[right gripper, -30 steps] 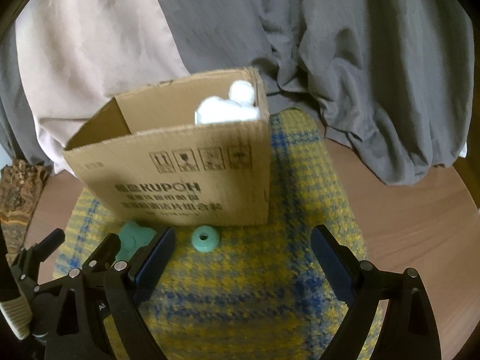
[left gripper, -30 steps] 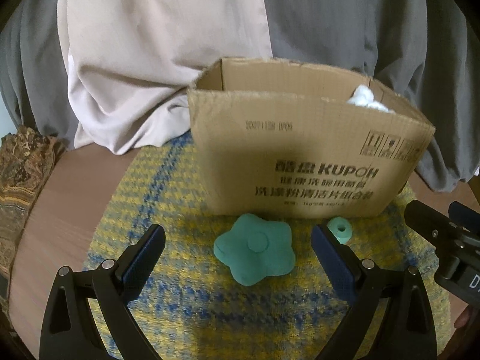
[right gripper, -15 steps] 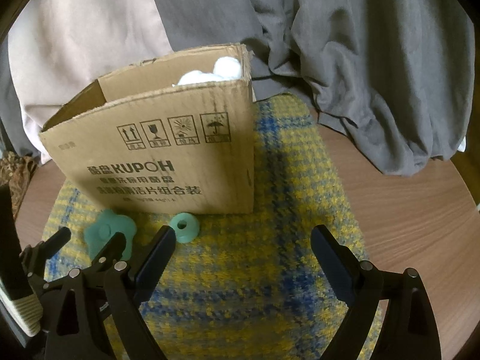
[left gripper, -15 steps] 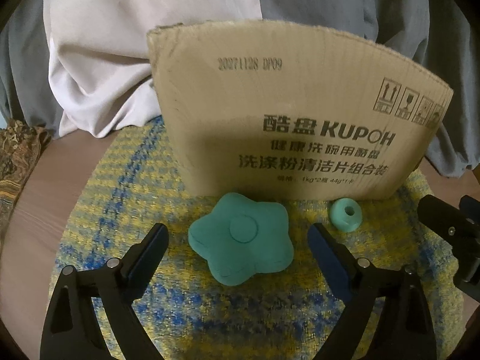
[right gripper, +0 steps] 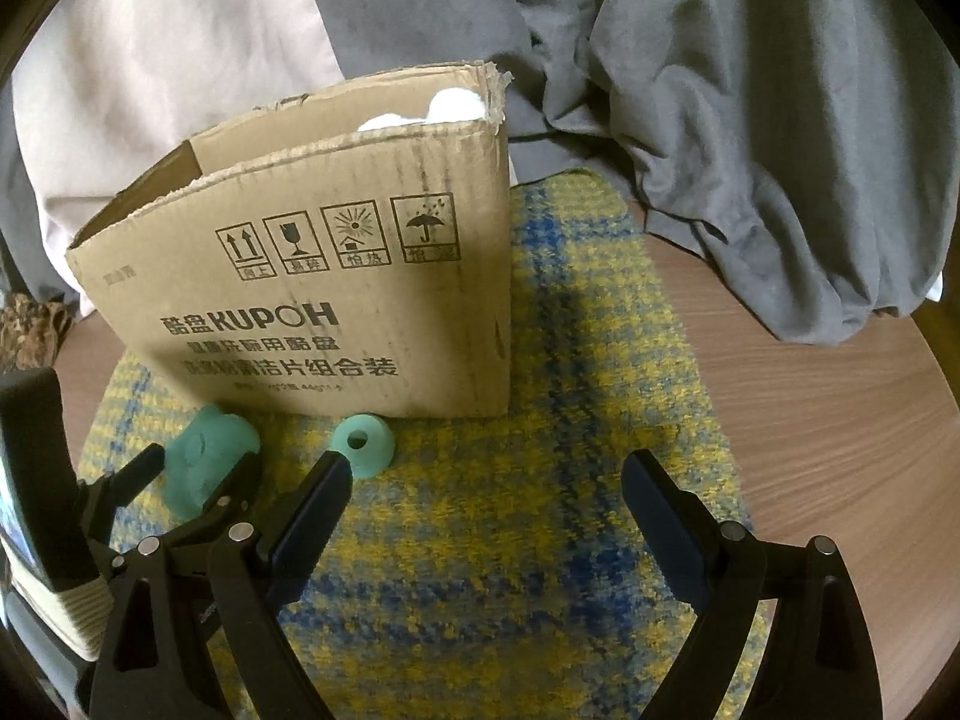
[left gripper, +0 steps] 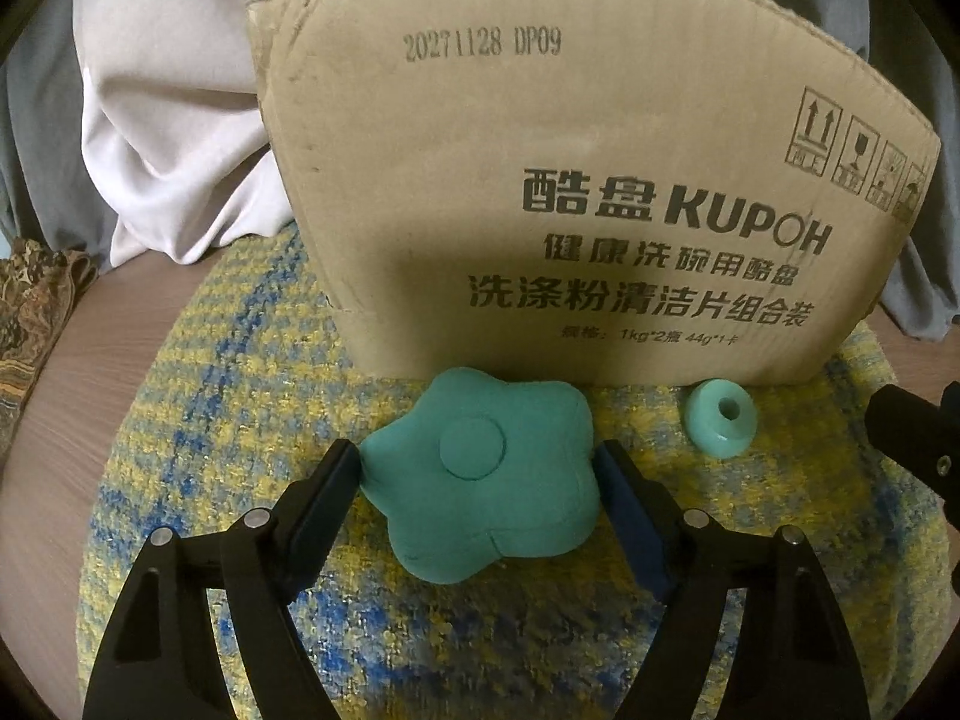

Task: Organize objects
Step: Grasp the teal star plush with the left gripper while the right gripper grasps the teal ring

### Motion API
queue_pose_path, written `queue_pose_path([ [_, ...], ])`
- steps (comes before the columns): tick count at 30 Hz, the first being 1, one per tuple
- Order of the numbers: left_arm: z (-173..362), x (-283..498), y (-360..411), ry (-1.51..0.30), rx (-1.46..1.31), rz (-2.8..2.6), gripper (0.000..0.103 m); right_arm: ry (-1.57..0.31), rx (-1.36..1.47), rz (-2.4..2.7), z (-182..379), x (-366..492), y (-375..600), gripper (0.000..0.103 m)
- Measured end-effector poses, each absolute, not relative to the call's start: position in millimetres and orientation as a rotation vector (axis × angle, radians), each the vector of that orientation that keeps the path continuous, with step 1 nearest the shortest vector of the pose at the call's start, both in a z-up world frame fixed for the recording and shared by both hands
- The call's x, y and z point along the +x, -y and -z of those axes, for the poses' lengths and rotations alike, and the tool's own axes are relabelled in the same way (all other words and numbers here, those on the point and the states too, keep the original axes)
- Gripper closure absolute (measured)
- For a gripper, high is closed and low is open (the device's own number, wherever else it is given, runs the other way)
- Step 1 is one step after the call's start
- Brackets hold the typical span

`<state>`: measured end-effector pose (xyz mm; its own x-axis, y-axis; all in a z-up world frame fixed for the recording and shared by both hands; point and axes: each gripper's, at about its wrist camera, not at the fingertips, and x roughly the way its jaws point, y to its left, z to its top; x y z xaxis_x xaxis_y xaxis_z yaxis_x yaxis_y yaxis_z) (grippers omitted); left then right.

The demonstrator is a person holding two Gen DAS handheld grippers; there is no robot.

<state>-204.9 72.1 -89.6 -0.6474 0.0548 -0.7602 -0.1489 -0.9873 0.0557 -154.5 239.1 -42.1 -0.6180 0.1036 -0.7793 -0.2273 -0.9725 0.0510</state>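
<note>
A green flower-shaped cushion toy lies on the yellow-and-blue mat in front of a cardboard box. My left gripper has closed onto the flower toy, both pads touching its sides. A small green ring lies to its right by the box. In the right wrist view, the flower toy sits between the left gripper's fingers, and the ring lies just ahead of my right gripper's left finger. My right gripper is open and empty above the mat. White stuffing shows in the box.
Grey cloth and pale pink cloth are heaped behind the box. The mat lies on a brown wooden table. A patterned fabric sits at the left table edge.
My left gripper moved forward and down to the flower toy and its fingers closed from wide open onto the toy's sides. My right gripper moved slightly lower and stayed open.
</note>
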Motion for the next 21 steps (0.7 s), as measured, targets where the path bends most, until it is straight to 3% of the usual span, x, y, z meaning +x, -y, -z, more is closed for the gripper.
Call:
queue_pose_path([
  [5,92,-208,-71,-0.173,-1.269,-2.757,0.025,-0.233,-1.277,-2.659,44,-155,-241,0.011],
  [7,92,-208,-72,-0.193,-1.277,-2.773,0.032,-0.231,-1.278,-2.658,44,-155,-240,0.011],
  [12,92,-207,-69,-0.210,-1.271,-2.772,0.037,-0.224,-1.273,-2.662,42,-154,-240,0.011],
  [21,82,-197,-50,-0.171,-1.253,-2.788,0.039,-0.180,-1.263,-2.696,32,-154,-223,0.011],
])
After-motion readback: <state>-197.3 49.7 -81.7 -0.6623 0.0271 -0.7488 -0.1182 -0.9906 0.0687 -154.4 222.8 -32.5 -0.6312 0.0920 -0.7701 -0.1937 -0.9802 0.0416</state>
